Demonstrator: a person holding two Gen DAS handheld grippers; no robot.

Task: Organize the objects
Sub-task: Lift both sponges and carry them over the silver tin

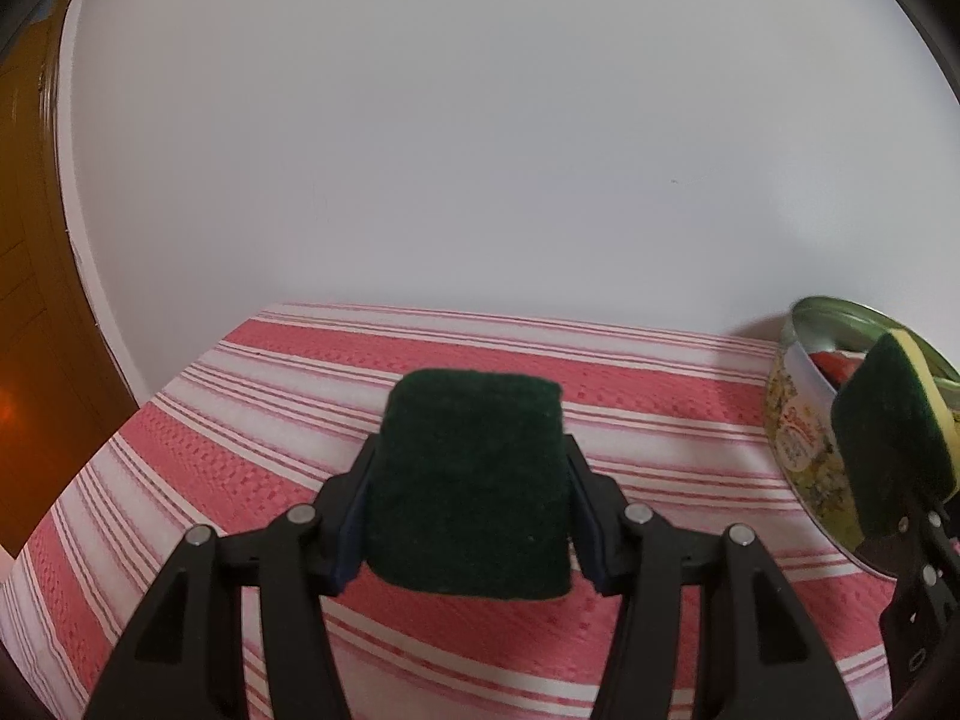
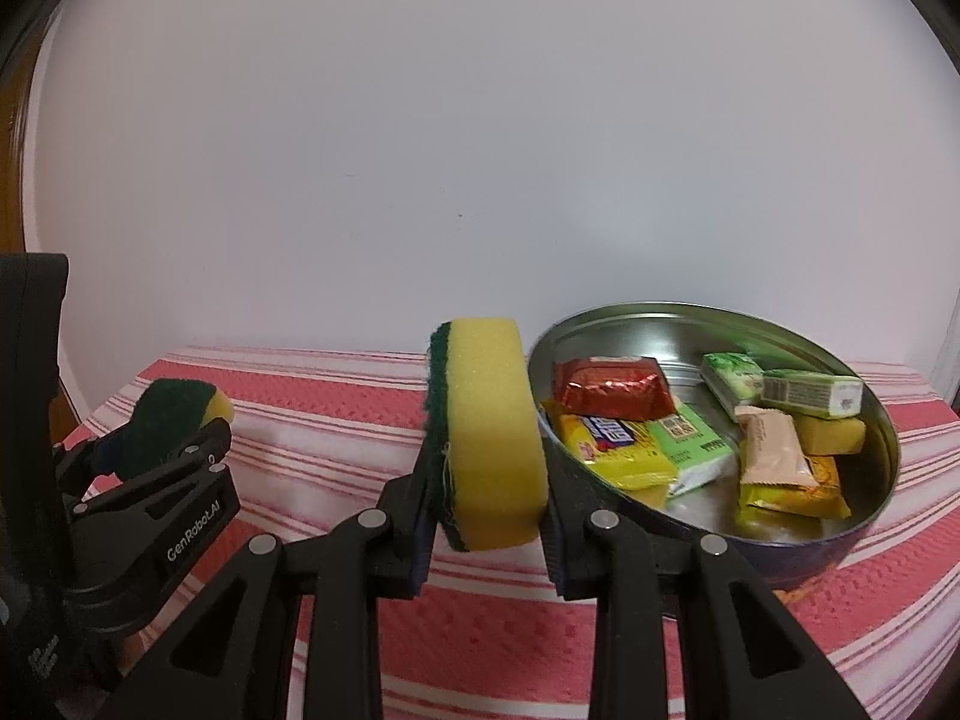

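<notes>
So the round tin (image 2: pixel 714 552), already loaded with snack packets (image 2: pixel 612 396), sits just right of and a little beyond the right gripper (image 2: pixel 489 480), which is pinching a yellow sponge (image 2: pixel 492 432) stood on edge, long axis pointing away from the jaws, green pad to the left. That hand's clearly nearer the tin. The left gripper (image 1: pixel 468 516) is off to the left, clamped on a second sponge (image 1: pixel 471 480) green face up, tin well right of it, over the striped cloth (image 1: pixel 240 420)
</notes>
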